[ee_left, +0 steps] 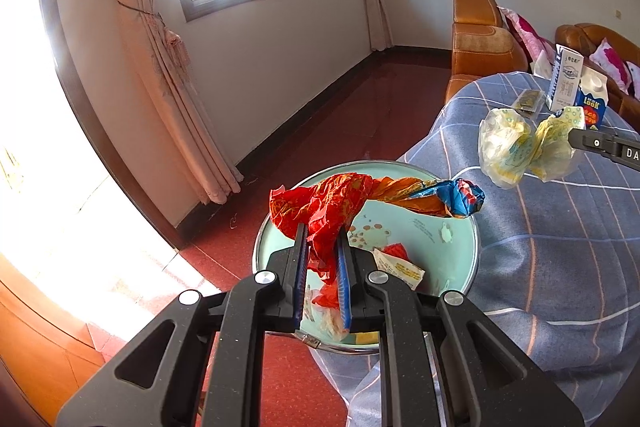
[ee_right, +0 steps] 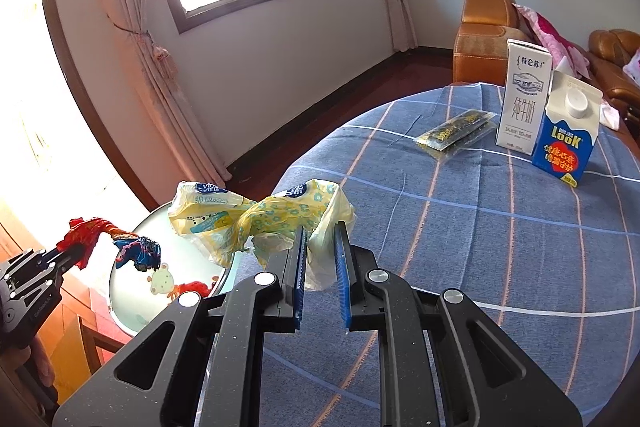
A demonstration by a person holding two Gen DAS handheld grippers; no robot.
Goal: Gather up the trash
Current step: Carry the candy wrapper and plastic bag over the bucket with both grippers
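The left gripper [ee_left: 322, 251] pinches a twisted red-orange plastic wrapper [ee_left: 360, 203] above the round pale-green metal basin [ee_left: 460, 227] at lower centre; the right gripper [ee_right: 320, 255] clamps a crumpled yellow-white plastic bag [ee_right: 256, 219] beside it.

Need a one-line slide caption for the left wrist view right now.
Left hand-held gripper clamps a red-orange wrapper above the pale green basin, beside the plaid-covered table.

A crumpled red wrapper [ee_left: 320, 211], twisted into an orange and blue tail, hangs above the pale green bin [ee_left: 460, 227], which already holds scraps. A crinkled yellow-white wrapper [ee_right: 256, 223] with blue print is held up near the table edge. A flat dark packet [ee_right: 456, 134], a white carton [ee_right: 522, 99] and a blue carton [ee_right: 568, 135] stand on the table.
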